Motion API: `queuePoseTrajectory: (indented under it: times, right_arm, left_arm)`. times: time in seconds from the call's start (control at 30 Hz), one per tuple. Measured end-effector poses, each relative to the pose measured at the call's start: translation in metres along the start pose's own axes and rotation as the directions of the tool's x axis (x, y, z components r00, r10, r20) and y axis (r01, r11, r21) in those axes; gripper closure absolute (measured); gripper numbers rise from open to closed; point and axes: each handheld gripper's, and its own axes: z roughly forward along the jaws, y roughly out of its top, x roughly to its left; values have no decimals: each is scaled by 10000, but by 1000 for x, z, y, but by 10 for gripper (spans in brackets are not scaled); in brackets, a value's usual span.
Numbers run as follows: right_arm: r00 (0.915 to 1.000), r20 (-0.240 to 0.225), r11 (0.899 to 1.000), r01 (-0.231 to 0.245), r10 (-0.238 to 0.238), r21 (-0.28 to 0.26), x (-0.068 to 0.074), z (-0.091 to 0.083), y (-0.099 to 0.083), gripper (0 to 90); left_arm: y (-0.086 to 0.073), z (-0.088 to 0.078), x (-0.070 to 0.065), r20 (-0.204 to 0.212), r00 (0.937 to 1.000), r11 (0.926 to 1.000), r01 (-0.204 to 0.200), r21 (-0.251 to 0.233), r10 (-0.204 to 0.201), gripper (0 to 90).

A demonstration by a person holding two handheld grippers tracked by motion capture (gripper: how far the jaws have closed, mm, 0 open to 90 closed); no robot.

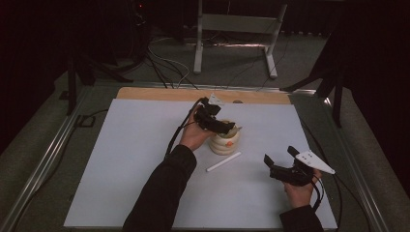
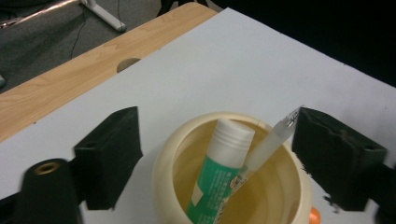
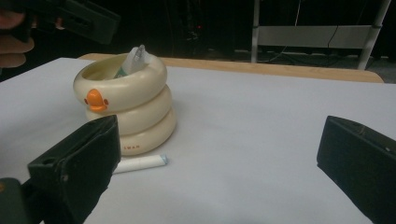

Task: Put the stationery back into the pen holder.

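Left tongs (image 2: 215, 154) gape wide above the duck-faced holder (image 1: 225, 140); right tongs (image 3: 219, 172) wide, empty.

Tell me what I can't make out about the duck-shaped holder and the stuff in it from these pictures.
- Bottom of the cream holder: left gripper view, cut off by the lower edge; its depth stays unseen.
- Print on the green-and-white tube: too small and blurred; its lower end is hidden inside the holder.
- Clear pen: its tip is hidden inside the holder.
- White stick: right gripper view, one end is hidden behind the right gripper's jaw.

Dim room, grey carpet (image 1: 232, 63) — white frame (image 1: 237, 24)
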Motion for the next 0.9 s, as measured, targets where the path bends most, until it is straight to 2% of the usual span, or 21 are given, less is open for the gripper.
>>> queuePoseTrajectory:
  times: [0.1,0.27,0.47,0.7,0.9]
  right_arm:
    - [10000,22,10000,10,-10,-1,0,0,0,0]
    - [10000,22,10000,9,-9,4,0,0,0,0]
    - [10000,27,10000,-5,5,33,0,0,0,0]
    - [10000,25,10000,-3,3,36,0,0,0,0]
    - [10000,30,10000,-1,1,34,0,0,0,0]
  left_arm:
    - [-1,-2,-1,-87,9999,9998,-127,119,129,75]
    - [-6,-4,3,-73,10000,9997,64,244,-63,11]
    - [-10,-10,5,-77,9999,9996,120,272,-118,2]
    - [-14,-15,-4,-128,9999,9982,-76,596,84,3]
    - [-20,-16,-8,-249,9996,9961,-81,877,104,3]
